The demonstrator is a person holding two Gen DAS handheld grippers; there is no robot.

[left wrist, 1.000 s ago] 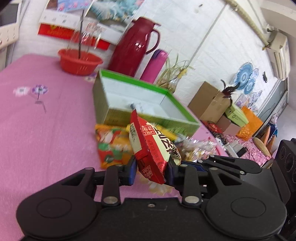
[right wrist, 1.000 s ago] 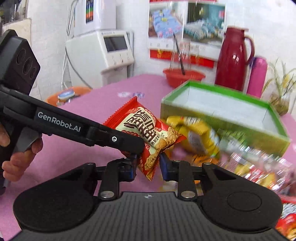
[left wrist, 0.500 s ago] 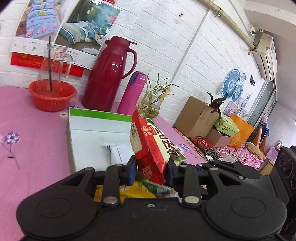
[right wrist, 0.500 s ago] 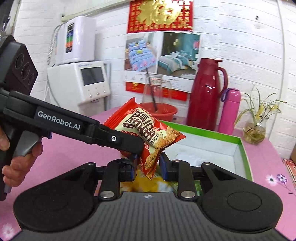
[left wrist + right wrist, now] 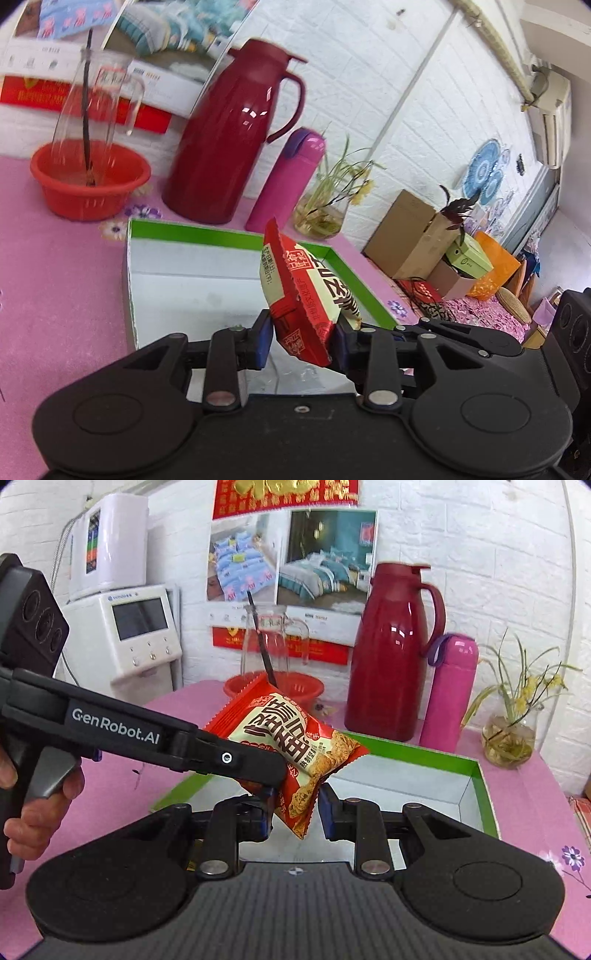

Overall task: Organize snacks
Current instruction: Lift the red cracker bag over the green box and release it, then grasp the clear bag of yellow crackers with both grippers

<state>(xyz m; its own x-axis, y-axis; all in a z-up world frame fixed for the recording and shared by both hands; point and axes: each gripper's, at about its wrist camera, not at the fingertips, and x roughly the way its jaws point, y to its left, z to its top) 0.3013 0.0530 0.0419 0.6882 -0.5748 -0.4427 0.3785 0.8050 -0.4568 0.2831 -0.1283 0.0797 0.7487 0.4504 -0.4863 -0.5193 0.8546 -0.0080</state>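
Observation:
A red and cream snack packet [image 5: 303,291] is pinched between both grippers above the green-rimmed open box [image 5: 207,236]. My left gripper [image 5: 301,338] is shut on its lower edge. In the right wrist view the same packet [image 5: 291,746] sits between the fingers of my right gripper [image 5: 295,808], whose right pad stands a little off it, and the left gripper's fingers [image 5: 229,757] reach in from the left onto it. The box [image 5: 476,775] lies just below, its white floor showing.
On the pink tablecloth behind the box stand a red thermos jug [image 5: 229,147], a pink flask [image 5: 288,181], a glass vase with a plant [image 5: 325,214] and a red bowl holding a glass pitcher [image 5: 88,181]. A white appliance [image 5: 125,631] stands at far left.
Both grippers have carried the packet up and forward from the snack pile in front of the box to a spot over the box. The right jaws have eased apart slightly.

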